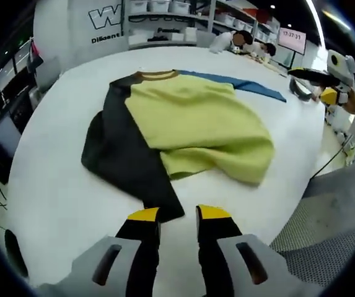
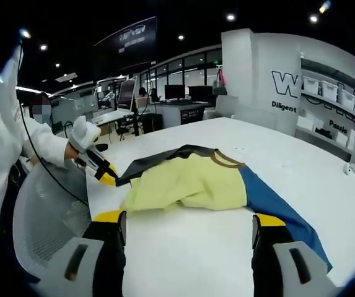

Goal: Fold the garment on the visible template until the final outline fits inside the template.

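1. The garment (image 1: 183, 133) is a soft, matte T-shirt in three colour blocks: a yellow-green body, a black sleeve side and a blue sleeve side, with a brown ribbed collar (image 1: 157, 75). It lies partly folded and rumpled on a smooth white table (image 1: 53, 198), the yellow-green panel doubled over with rounded, puffy fold edges.

2. In the left gripper view, the black part spreads toward the near left in a long pointed flap, and the blue sleeve (image 1: 251, 86) stretches flat toward the far right.

3. The left gripper (image 1: 178, 216) has black jaws with yellow tips, set a narrow gap apart with bare table between them. The left tip sits at the edge of the black flap. In the right gripper view, the left gripper (image 2: 106, 176), held by a white-gloved hand (image 2: 83, 135), meets the black corner of the garment (image 2: 192, 182); whether it pinches the cloth cannot be told.

4. The right gripper (image 2: 189, 219) stands wide open and grips nothing. Its right tip lies over the blue sleeve (image 2: 282, 213), its left tip just near the yellow-green hem.

5. A grey mesh chair back (image 2: 44, 216) stands at the table's near left edge.
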Motion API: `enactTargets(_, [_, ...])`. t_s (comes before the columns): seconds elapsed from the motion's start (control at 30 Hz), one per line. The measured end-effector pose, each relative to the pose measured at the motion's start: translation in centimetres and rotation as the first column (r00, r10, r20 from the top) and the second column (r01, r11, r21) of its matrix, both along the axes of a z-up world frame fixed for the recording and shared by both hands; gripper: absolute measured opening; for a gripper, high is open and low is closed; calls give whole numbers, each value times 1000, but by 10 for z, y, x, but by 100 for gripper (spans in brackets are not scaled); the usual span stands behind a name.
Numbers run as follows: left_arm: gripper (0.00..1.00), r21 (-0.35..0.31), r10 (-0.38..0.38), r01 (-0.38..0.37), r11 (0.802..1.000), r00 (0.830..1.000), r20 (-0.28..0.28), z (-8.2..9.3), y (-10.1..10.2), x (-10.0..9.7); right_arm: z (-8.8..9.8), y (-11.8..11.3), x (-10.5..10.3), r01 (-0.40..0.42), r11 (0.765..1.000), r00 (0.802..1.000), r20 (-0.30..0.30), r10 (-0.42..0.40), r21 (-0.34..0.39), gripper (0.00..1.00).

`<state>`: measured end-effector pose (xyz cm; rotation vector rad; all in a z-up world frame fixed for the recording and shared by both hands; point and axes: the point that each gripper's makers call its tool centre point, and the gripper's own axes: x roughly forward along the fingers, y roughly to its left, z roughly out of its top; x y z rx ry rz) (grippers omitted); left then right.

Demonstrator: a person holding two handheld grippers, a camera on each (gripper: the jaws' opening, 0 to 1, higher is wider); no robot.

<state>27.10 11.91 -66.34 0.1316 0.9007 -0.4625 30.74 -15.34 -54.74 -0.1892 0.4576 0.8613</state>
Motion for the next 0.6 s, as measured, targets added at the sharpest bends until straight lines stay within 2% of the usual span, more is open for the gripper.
enactTargets(0.33, [15,-29,67,-67,997,998,-12,-5,3,7,0,1,2,0,1000,1000,1,0,0,84])
enactTargets(0.43, [9,-53,90,-91,994,996,-20,-6,4,9,0,1,2,-1,1000,1000,0,1,-1,84])
enactTargets(0.5, [1,-60,91,-92,994,996,-27,-7,4,9,-1,1,2,-1,1000,1000,-1,1,-1,84])
enactTargets(0.6, [0,-69,104,-106,992,994,-38,-8,5,9,-1,0,1,2,1000,1000,-1,-2,-2,84])
